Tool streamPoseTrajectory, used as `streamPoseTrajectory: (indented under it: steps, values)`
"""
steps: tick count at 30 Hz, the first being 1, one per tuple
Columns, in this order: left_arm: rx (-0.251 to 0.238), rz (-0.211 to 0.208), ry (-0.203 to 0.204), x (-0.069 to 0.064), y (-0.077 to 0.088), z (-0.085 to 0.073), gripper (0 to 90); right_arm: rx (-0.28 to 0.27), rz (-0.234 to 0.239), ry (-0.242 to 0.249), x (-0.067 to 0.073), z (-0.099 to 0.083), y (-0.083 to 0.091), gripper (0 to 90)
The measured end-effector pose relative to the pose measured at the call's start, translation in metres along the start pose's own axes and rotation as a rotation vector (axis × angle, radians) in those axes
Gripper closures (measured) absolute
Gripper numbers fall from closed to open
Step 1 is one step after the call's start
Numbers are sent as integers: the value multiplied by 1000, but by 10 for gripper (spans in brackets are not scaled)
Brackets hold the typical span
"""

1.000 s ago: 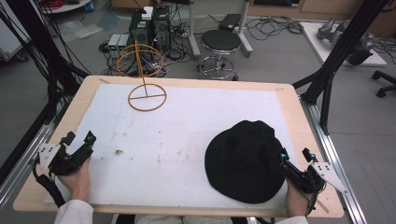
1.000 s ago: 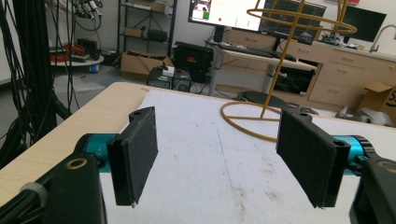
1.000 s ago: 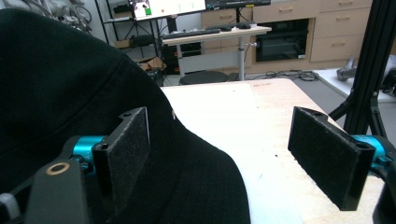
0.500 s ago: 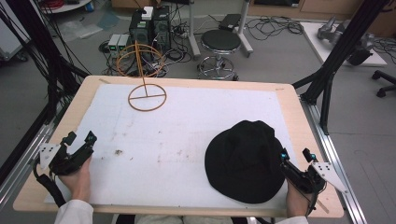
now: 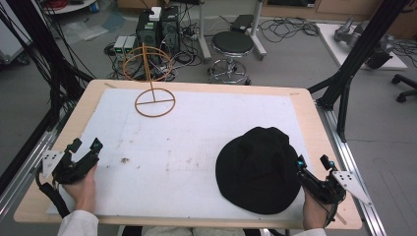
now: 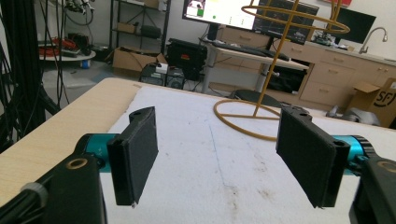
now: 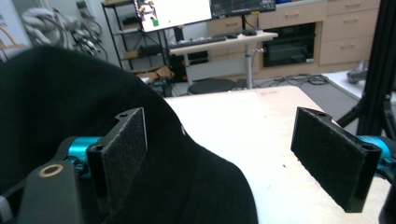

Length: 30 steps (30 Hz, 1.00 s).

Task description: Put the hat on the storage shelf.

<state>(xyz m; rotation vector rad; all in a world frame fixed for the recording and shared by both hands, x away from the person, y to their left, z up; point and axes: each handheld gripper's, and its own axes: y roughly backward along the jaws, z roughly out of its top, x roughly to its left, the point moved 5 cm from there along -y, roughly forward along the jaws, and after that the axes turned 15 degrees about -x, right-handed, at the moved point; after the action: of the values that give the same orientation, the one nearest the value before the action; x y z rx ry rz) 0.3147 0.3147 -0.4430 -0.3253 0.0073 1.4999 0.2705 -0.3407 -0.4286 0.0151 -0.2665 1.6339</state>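
A lab: cable-strewn floor (image 5: 275,29), computer towers (image 5: 158,28), monitors (image 6: 219,11), and black rig frames (image 5: 361,46).

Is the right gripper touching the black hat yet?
Cannot tell. In the right gripper view, the open right gripper has its left jaw over the black hat brim, but no view plainly shows contact or a gap.

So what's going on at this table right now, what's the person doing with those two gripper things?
A person sits at a table covered by a white mat, with a two-jaw gripper in each hand. The right gripper is open at the right edge of a black hat, one jaw over the brim, nothing clamped. The left gripper is open near the table's left edge, holding nothing. A yellow wire stand stands at the far left of the mat, untouched.
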Motion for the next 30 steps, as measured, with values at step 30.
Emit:
streamPoseTrajectory:
  steps: [30]
  values:
    - [9,-4,22,2,-1,-1,296,42,353,-12,37,8,0,157]
